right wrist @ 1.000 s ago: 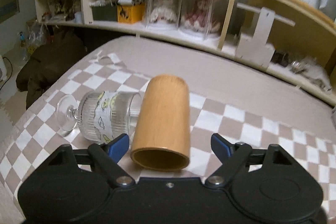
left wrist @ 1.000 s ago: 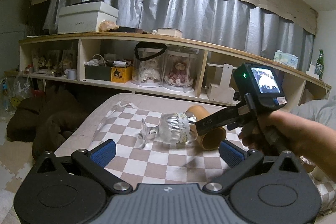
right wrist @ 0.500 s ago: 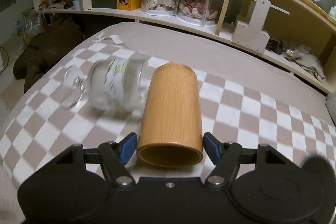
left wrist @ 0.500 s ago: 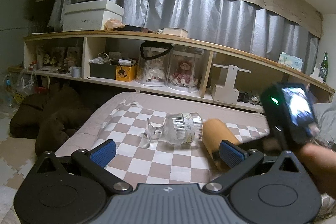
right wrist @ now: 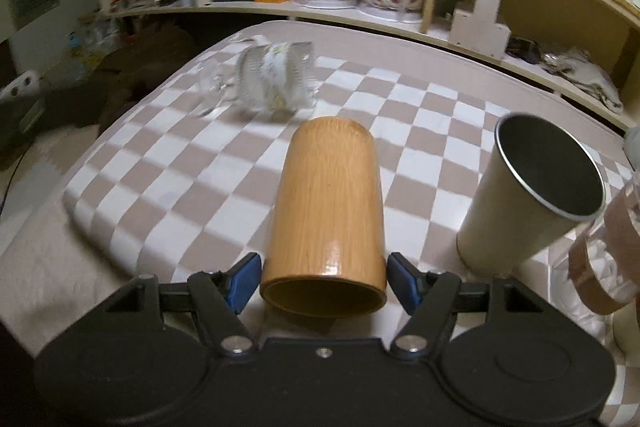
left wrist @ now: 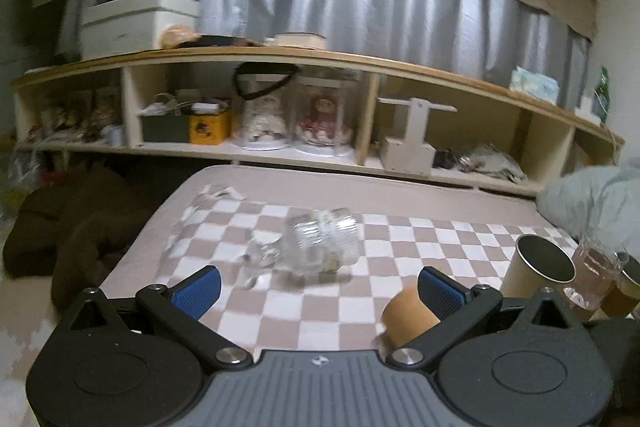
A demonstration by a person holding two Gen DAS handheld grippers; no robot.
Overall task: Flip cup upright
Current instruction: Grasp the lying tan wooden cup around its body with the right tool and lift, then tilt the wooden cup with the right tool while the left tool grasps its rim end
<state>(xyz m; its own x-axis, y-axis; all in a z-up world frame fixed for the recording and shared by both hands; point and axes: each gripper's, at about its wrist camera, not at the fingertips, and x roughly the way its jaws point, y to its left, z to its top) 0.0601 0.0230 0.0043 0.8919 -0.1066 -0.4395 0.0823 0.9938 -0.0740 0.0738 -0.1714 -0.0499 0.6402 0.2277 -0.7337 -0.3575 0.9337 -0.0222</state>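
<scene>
My right gripper (right wrist: 323, 281) is shut on a tan wooden cup (right wrist: 326, 215), its blue pads pressed on both sides near the open rim, which faces the camera. The cup is held lifted above the checkered cloth (right wrist: 168, 187). The same cup (left wrist: 406, 315) shows low in the left wrist view, beside my left gripper's right finger. My left gripper (left wrist: 318, 291) is open and empty. A ribbed clear glass goblet (left wrist: 316, 247) lies on its side on the cloth ahead of it, and it also shows in the right wrist view (right wrist: 276, 79).
A beige metal tumbler (right wrist: 536, 195) stands upright at the right, also seen in the left wrist view (left wrist: 538, 265). A clear glass (left wrist: 592, 273) stands beside it. A wooden shelf (left wrist: 320, 143) full of boxes and dolls runs along the back. Dark cushions (left wrist: 68, 223) lie left of the bed.
The right gripper has closed on the wooden cup and carried it back and right, away from the goblet. The goblet has rolled a little. The left gripper has stayed open.
</scene>
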